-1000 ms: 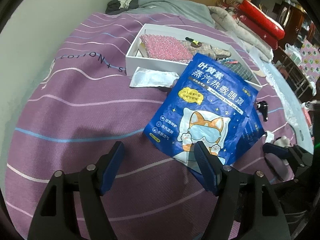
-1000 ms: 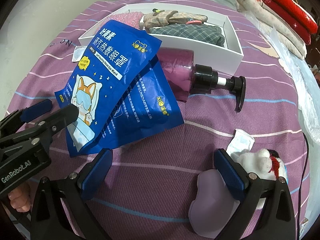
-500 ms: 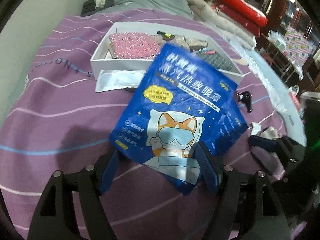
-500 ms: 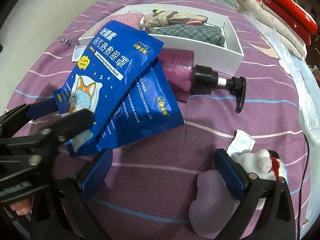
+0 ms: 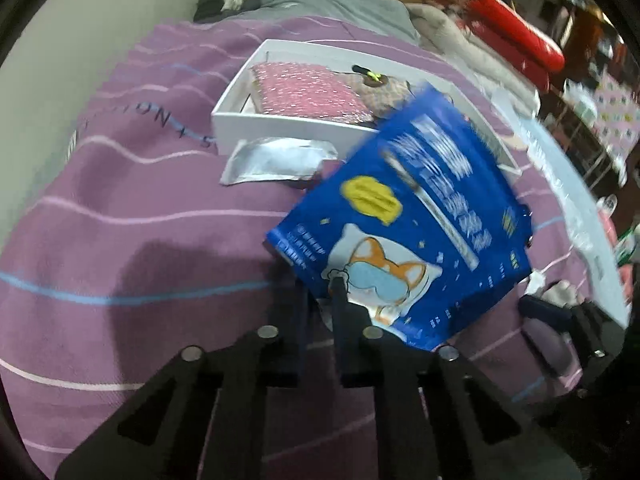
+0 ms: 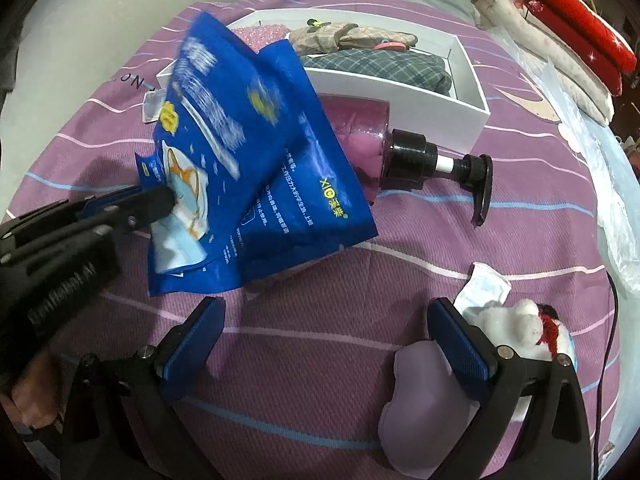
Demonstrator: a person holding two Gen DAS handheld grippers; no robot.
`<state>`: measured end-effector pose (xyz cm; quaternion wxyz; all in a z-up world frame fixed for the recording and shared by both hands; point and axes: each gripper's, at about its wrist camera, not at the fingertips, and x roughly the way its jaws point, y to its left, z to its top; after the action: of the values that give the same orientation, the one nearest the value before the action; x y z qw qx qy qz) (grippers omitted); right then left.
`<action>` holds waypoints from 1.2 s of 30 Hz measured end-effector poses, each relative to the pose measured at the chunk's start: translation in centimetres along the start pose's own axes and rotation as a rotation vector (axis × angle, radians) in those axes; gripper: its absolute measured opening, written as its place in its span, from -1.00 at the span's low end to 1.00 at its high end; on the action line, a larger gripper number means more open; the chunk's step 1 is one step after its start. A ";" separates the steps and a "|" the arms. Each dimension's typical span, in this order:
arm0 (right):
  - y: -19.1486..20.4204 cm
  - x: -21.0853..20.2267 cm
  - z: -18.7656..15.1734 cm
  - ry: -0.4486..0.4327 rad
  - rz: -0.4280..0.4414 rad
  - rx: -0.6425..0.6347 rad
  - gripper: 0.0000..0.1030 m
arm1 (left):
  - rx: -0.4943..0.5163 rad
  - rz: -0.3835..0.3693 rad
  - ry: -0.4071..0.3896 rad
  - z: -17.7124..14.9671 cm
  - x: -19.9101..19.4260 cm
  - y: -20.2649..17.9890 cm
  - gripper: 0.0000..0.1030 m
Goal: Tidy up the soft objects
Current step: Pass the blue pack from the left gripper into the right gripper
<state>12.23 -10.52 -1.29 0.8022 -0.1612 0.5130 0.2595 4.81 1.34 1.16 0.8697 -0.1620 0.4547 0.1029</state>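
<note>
- Your left gripper is closing its jaws, pinching the lower edge of the blue pouch, which is tilted up over the bedspread near the box.
- Your right gripper gapes empty above the bedspread.

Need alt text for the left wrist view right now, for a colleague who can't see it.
The left gripper is closing on the lower edge of a blue packet, lifting it above a purple striped bedspread. Behind it sit a white box of folded fabrics and a small silver sachet.
</note>
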 end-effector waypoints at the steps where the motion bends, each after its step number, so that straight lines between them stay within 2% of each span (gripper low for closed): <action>1: 0.1 0.0 -0.1 -0.002 0.000 0.000 1.00 | -0.010 -0.015 -0.004 -0.1 -0.1 0.3 -0.84; 5: 0.1 -0.1 0.0 -0.005 0.000 0.002 1.00 | -0.053 -0.089 -0.038 -0.2 -0.9 1.4 -0.85; 8: 0.6 0.1 0.2 -0.010 -0.024 0.001 1.00 | -0.078 -0.117 -0.038 -0.1 -1.1 1.7 -0.83; 11: 0.3 0.1 0.3 0.001 -0.002 0.003 1.00 | -0.103 -0.111 -0.029 0.0 -0.9 2.0 -0.59; 13: -0.4 0.0 0.4 0.011 0.038 -0.008 1.00 | -0.105 -0.106 -0.028 -0.1 -1.0 2.1 -0.53; 14: -0.8 -0.4 0.3 0.010 0.076 -0.017 1.00 | -0.100 -0.098 -0.025 0.0 -0.9 2.0 -0.42; 17: -2.2 -2.4 -0.5 -0.064 0.151 -0.024 0.81 | -0.074 -0.085 -0.023 -0.1 -1.1 1.6 -0.12; 18: -2.5 -2.8 -0.6 -0.078 0.157 -0.027 0.65 | -0.064 -0.072 -0.022 -0.1 -1.1 1.5 -0.06; 19: -2.9 -3.4 -0.8 -0.097 0.166 -0.029 0.50 | -0.054 -0.053 -0.020 0.0 -1.2 1.3 -0.05; 22: -4.7 -5.0 -0.9 -0.157 0.266 0.006 0.39 | -0.051 0.020 0.005 0.4 -1.6 1.0 -0.04; 26: -6.2 -6.4 0.2 -0.236 0.375 0.052 0.19 | -0.094 0.032 0.050 1.2 -2.4 1.7 -0.03; 28: -6.5 -6.4 1.2 -0.242 0.419 0.057 0.01 | -0.132 0.048 0.106 1.9 -2.5 2.2 -0.01; 30: -6.7 -5.9 2.5 -0.230 0.470 0.070 -0.06 | -0.169 0.054 0.143 2.3 -2.7 2.7 -0.01; 32: -6.4 -5.0 3.6 -0.213 0.509 0.074 -0.07 | -0.204 0.061 0.161 2.6 -3.2 3.3 -0.01; 36: -5.9 -3.9 4.7 -0.193 0.507 0.054 -0.08 | -0.209 0.108 0.178 3.4 -3.9 3.6 -0.01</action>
<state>17.80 -13.80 4.21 0.7610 0.0193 0.4647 0.4523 3.99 5.87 5.52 0.7976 -0.2352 0.5249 0.1817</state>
